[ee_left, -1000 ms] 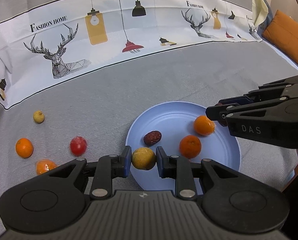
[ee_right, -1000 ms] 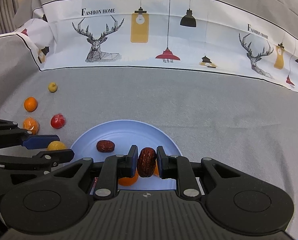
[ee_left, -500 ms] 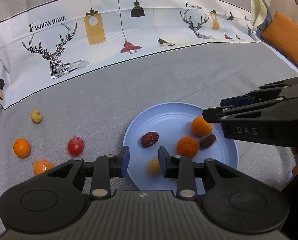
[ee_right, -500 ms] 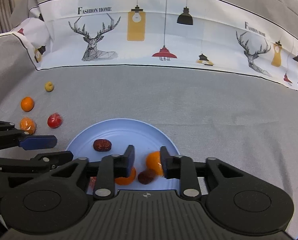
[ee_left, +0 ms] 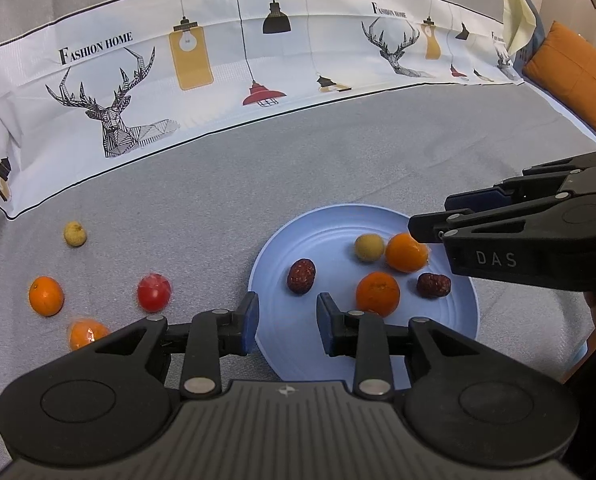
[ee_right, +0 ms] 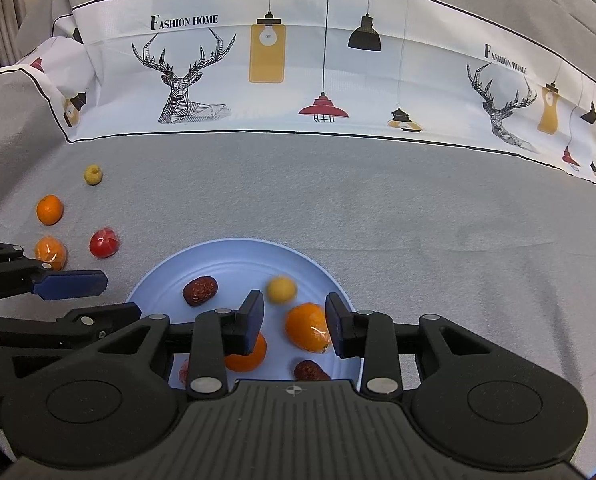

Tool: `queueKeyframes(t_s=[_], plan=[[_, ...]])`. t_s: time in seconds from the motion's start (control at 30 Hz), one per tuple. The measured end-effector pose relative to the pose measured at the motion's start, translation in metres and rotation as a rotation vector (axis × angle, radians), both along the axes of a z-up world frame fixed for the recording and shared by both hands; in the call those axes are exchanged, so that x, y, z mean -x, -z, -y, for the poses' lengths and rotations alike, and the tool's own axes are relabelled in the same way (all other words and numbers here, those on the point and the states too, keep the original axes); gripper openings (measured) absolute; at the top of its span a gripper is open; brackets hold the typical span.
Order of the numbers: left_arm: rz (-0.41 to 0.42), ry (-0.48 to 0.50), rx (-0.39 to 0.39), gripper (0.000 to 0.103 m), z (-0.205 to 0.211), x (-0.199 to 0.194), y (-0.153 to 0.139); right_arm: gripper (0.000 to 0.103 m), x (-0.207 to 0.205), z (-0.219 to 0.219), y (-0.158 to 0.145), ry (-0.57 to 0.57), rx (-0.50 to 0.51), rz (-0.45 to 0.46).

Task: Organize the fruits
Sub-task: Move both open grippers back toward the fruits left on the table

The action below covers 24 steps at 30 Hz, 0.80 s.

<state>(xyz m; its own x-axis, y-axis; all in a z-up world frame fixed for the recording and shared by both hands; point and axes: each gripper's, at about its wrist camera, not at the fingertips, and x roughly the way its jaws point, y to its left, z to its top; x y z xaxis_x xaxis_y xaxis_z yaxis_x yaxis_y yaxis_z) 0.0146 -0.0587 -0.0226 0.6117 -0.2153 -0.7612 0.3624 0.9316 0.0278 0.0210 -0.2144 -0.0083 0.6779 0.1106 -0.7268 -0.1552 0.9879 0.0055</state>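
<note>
On the blue plate now lie five fruits: two oranges, two dark red dates and a small yellow fruit. A second ago the left tool was clenched on that yellow fruit and the right tool gripped a date. Both have since let go; each tool's jaws now stand apart with nothing between them. The yellow fruit has rolled from the plate's near rim to the far side, beside the farther orange. The dropped date rests near the plate's right edge, close to the nearer orange. The other date sits where it was, left of centre. Left of the plate, on the grey cloth of the bench, four fruits lie unchanged: a yellow one, an orange, a red one and a wrapped orange.
</note>
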Motion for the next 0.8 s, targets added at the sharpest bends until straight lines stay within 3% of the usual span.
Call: queueKeyframes(t_s=[0.8], plan=[[0.001,-0.001,-0.004,0.035,0.0001,-0.0007,-0.0008,0.038,-0.0004,-0.0001,0.0000,0.002,0.005,0.002]])
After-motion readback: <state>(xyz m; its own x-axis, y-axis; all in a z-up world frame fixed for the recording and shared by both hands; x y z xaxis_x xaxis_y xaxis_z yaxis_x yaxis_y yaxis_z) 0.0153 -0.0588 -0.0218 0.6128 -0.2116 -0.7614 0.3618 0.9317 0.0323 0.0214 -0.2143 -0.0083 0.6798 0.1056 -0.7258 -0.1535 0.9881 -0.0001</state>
